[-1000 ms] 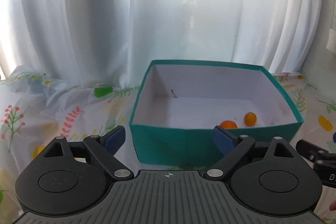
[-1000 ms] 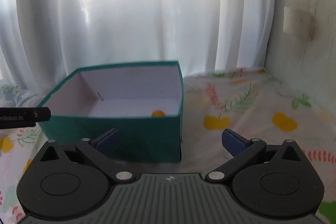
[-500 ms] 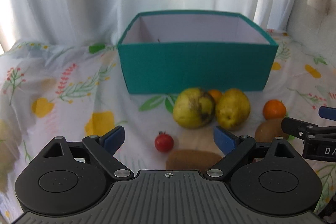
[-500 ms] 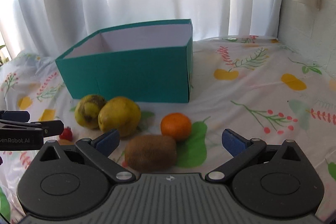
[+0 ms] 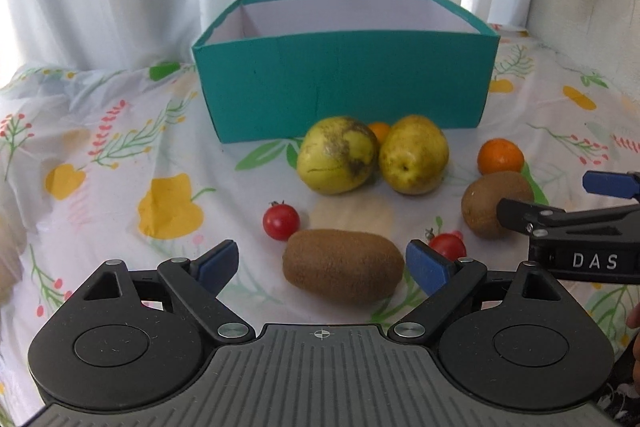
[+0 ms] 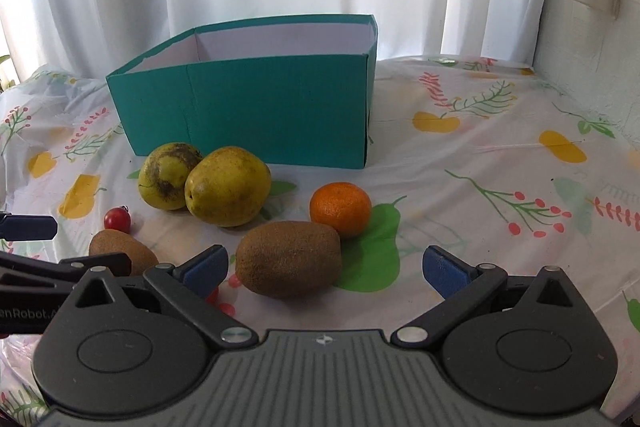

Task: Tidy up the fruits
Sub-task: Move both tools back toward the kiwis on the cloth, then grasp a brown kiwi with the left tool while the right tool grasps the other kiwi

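Waiting fruit: lying loose on the white floral plastic tablecloth (image 6: 500, 155) in front of the open teal cardboard box (image 5: 344, 83), which looks like the place they are meant to go.
Left gripper: hovering with the black left gripper (image 5: 322, 265) spread wide, its blue pads on either side of the fuzzy brown kiwi nearest it (image 5: 343, 271) but not pressing; nothing is being held, and the wide gap seems chosen to straddle the kiwi's long body.
Right gripper: pointing the black right gripper (image 6: 326, 267) at a second brown kiwi (image 6: 289, 258), jaws equally far apart and empty; the kiwi is sitting toward the left pad, so a slight shift would centre it.
Two pears: resting as a touching pair, the blotchy yellow-green pear (image 5: 338, 155) and the smoother yellow pear (image 5: 413, 159), just in front of the box wall, probably left for later because they are bulkier.
Mandarins: sitting apart, one round orange mandarin (image 6: 341, 209) just beyond the right-hand kiwi, a smaller orange fruit (image 5: 379, 131) peeking out behind the pears.
Cherry tomatoes: lying near the left kiwi, one small red cherry tomato (image 5: 281, 221) to its left, another (image 5: 448, 245) partly hidden behind the left gripper's right pad.
Box interior: showing only its white inner walls from this angle; whether it is holding anything cannot be told.
Likely step: lining up each gripper on its own kiwi, judging by the aim.
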A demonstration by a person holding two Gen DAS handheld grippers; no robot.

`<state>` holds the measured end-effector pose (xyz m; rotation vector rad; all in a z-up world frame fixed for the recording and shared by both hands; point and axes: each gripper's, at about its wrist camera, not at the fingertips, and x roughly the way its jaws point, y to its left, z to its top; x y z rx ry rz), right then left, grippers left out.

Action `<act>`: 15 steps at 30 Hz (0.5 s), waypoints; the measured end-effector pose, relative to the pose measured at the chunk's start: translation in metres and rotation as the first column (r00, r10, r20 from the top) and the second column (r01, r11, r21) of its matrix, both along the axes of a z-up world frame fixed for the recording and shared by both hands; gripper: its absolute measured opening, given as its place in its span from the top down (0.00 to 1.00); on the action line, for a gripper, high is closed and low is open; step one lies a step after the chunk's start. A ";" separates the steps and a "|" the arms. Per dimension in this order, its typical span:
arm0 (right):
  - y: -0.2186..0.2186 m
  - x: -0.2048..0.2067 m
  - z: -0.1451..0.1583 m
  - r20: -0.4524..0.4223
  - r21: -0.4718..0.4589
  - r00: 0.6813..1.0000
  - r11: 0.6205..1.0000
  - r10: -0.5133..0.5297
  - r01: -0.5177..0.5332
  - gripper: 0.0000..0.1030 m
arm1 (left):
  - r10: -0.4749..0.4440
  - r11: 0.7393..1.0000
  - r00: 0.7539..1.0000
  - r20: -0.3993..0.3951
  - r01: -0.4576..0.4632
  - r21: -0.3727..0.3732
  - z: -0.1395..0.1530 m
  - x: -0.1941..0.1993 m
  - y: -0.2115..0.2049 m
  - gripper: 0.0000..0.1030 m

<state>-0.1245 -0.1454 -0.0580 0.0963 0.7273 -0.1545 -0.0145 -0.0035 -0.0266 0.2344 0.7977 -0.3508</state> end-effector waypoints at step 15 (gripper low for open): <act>0.010 0.026 -0.018 -0.067 -0.021 0.996 0.998 0.059 -0.061 0.07 | -0.071 0.997 0.997 -0.039 0.072 0.040 -0.024 0.012 -0.011 0.12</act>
